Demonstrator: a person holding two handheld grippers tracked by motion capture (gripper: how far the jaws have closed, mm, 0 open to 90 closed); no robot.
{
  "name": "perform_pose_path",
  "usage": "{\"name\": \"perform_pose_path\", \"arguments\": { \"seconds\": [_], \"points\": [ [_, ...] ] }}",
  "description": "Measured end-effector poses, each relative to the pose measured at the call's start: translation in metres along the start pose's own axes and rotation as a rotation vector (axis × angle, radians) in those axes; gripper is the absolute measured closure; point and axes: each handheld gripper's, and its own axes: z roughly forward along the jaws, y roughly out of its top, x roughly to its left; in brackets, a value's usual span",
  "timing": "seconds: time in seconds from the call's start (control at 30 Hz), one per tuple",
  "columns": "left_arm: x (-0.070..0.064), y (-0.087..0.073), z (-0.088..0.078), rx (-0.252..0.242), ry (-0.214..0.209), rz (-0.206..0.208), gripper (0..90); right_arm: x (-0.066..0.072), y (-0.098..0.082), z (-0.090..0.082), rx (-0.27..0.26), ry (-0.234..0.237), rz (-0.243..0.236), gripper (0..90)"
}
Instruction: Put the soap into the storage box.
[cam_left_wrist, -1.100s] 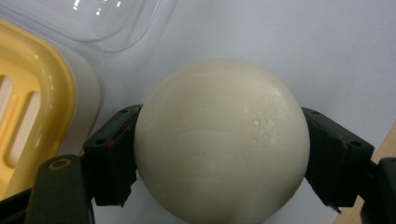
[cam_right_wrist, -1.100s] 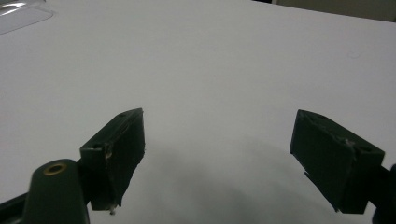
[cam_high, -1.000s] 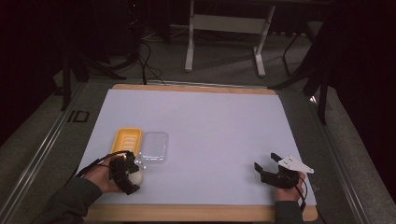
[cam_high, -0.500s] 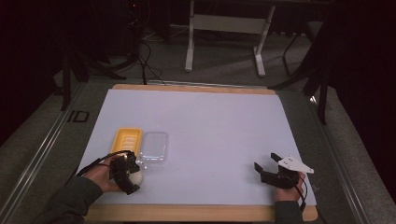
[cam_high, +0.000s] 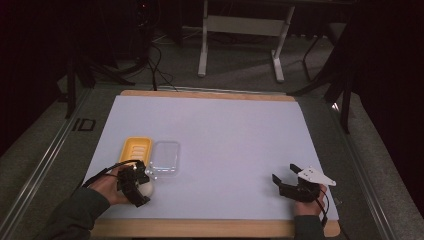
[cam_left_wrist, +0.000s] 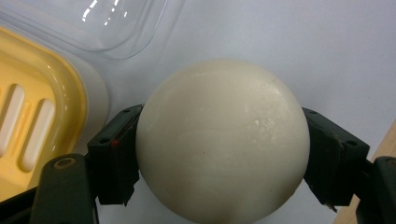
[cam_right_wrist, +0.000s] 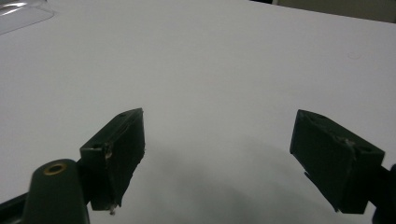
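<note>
Left gripper (cam_left_wrist: 219, 154) clamped across the widest part of the white soap ball (cam_left_wrist: 223, 140), low near the table's front-left corner beside the yellow soap dish (cam_high: 135, 150) and clear lid (cam_high: 164, 157), likely staged for the dish. Right gripper (cam_right_wrist: 233, 158) wide open, empty, parked front-right to stay clear

The white ball (cam_left_wrist: 223, 140) looks like smooth, hard material with a soft satin sheen and a few faint specks. The yellow dish (cam_left_wrist: 32, 126) is glossy moulded plastic with slots; beside it the clear lid (cam_left_wrist: 93, 25) is thin transparent plastic that catches bright glints. The left gripper (cam_left_wrist: 223, 154) and right gripper (cam_right_wrist: 217, 158) have matt black plastic-looking jaws, their pads scuffed at the edges. The white sheet (cam_high: 225, 135) is matt and smooth, like paper, on a board with a wood-look edge (cam_high: 210, 229).
</note>
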Motion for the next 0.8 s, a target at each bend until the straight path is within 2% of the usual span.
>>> {"name": "perform_pose_path", "arguments": {
  "seconds": [0.4,0.8],
  "points": [
    [0.005,0.000,-0.004,0.015,-0.006,-0.011,23.1,0.000,0.000,0.000,-0.001,0.002,0.000,17.4],
    [0.005,-0.001,-0.011,-0.006,-0.016,-0.008,23.1,0.000,0.000,0.000,-0.004,0.002,-0.002,17.3]
  ]
}}
